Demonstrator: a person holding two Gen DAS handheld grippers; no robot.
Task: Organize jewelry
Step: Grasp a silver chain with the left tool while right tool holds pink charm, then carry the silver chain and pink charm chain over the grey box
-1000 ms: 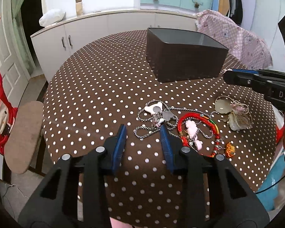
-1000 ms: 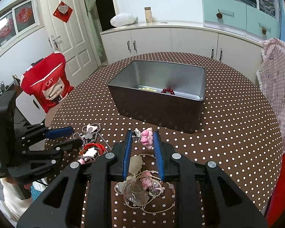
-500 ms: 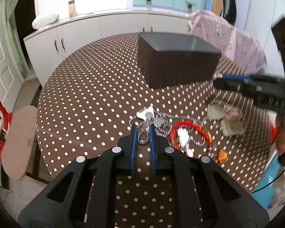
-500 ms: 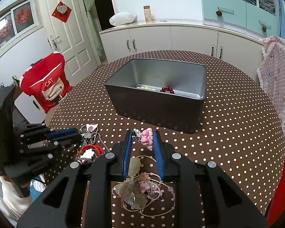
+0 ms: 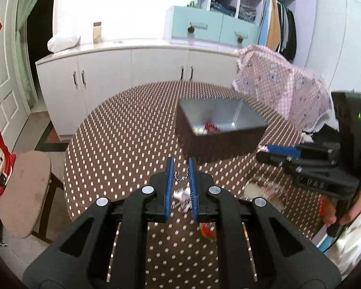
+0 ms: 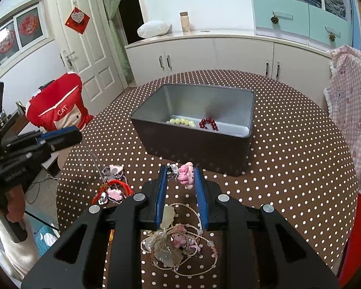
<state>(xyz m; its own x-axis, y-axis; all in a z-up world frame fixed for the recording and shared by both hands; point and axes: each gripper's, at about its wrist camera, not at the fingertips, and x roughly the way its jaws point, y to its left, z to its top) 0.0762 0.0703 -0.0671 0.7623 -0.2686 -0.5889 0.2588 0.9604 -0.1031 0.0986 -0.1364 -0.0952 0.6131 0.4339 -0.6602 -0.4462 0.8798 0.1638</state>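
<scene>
My left gripper (image 5: 181, 172) is shut on a silver chain (image 5: 181, 177) and holds it above the table; the chain (image 6: 95, 157) hangs down to a white charm (image 6: 115, 169). My right gripper (image 6: 180, 177) is shut on a pink charm (image 6: 186, 174) whose beaded strand (image 6: 173, 240) trails to the table. The dark metal box (image 6: 195, 130) holds yellow beads (image 6: 180, 121) and a red bead bracelet (image 6: 208, 124); it also shows in the left wrist view (image 5: 219, 130). A red cord bracelet (image 6: 114, 189) lies on the table.
The round table has a brown polka-dot cloth (image 6: 288, 168). A stool (image 5: 24, 192) stands at the left edge. A chair with a pink checked cover (image 5: 281, 82) stands behind right. A red bag (image 6: 57, 106) hangs on a chair at the left.
My left gripper shut on the silver chain and rose, lifting it off the table. My right gripper kept its hold on the pink charm and barely moved.
</scene>
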